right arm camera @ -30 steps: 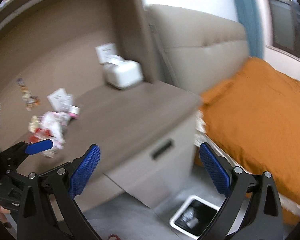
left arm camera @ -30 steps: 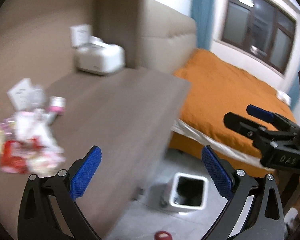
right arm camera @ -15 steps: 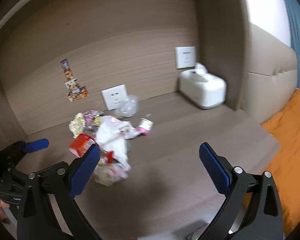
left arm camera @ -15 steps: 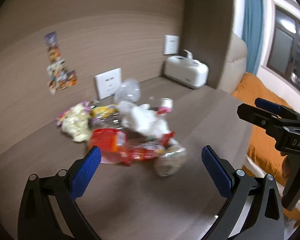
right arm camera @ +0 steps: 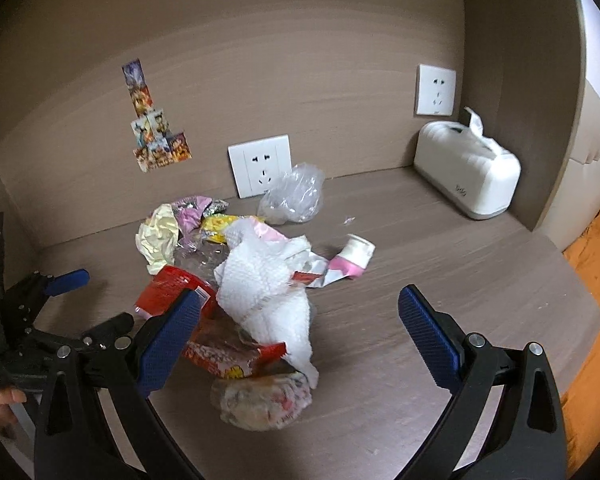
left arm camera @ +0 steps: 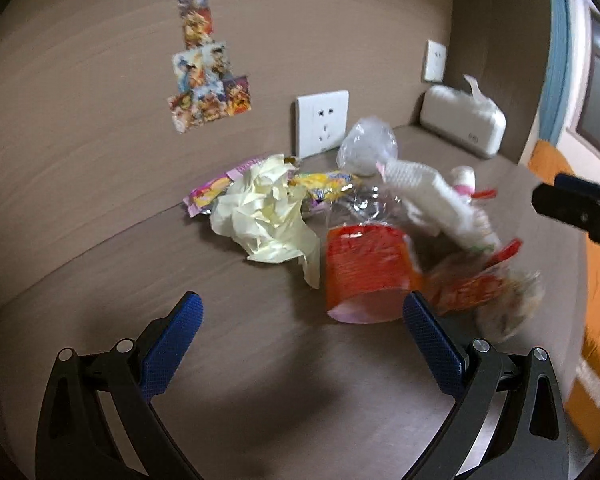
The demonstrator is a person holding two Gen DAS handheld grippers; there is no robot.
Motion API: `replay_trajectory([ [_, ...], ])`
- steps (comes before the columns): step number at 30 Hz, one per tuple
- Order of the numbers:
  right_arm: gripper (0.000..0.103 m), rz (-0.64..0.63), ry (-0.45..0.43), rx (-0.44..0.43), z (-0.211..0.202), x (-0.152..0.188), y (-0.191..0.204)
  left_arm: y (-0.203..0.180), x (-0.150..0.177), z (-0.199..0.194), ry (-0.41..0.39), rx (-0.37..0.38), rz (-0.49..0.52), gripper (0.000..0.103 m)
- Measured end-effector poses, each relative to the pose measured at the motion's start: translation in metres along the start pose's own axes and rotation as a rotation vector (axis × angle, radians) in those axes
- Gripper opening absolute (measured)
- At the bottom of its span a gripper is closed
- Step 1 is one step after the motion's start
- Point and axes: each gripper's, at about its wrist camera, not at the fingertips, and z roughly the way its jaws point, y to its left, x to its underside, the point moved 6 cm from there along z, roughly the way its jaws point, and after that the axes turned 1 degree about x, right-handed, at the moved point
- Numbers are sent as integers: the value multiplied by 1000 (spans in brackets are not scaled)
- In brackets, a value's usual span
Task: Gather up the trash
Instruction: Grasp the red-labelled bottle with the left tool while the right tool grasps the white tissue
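A heap of trash lies on the brown nightstand top (right arm camera: 440, 264): a crumpled white paper towel (right arm camera: 268, 280), a red wrapper (left arm camera: 366, 268), crumpled pale yellow paper (left arm camera: 268, 212), a clear plastic bag (right arm camera: 294, 196), a small white and pink cup (right arm camera: 354, 256) and a balled wrapper (right arm camera: 264, 400). My left gripper (left arm camera: 300, 344) is open and empty, just in front of the red wrapper. My right gripper (right arm camera: 296, 332) is open and empty, low over the heap's near side. The left gripper also shows at the left of the right wrist view (right arm camera: 66, 280).
A white tissue box (right arm camera: 466, 172) stands at the back right. Two wall sockets (right arm camera: 260, 164) and several stickers (right arm camera: 156, 132) are on the back wall. The orange bed (right arm camera: 596, 280) lies beyond the right edge.
Both grippers have swung left from the bed and floor bin to face the nightstand, then moved closer to the trash heap. Both stay open.
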Motion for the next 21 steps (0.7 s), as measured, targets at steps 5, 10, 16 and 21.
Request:
replay_trajectory([
  [5, 99, -1, 22, 4, 19, -2, 7, -2, -2, 19, 24, 37, 56, 76],
  [10, 99, -20, 46, 33, 39, -9, 11, -12, -12, 36, 36, 120, 113, 64],
  [16, 99, -37, 146, 9, 72, -2, 14, -29, -16, 60, 90, 227, 167, 35],
  [21, 74, -47, 174, 13, 81, 2, 19, -37, -19, 67, 99, 240, 179, 18],
])
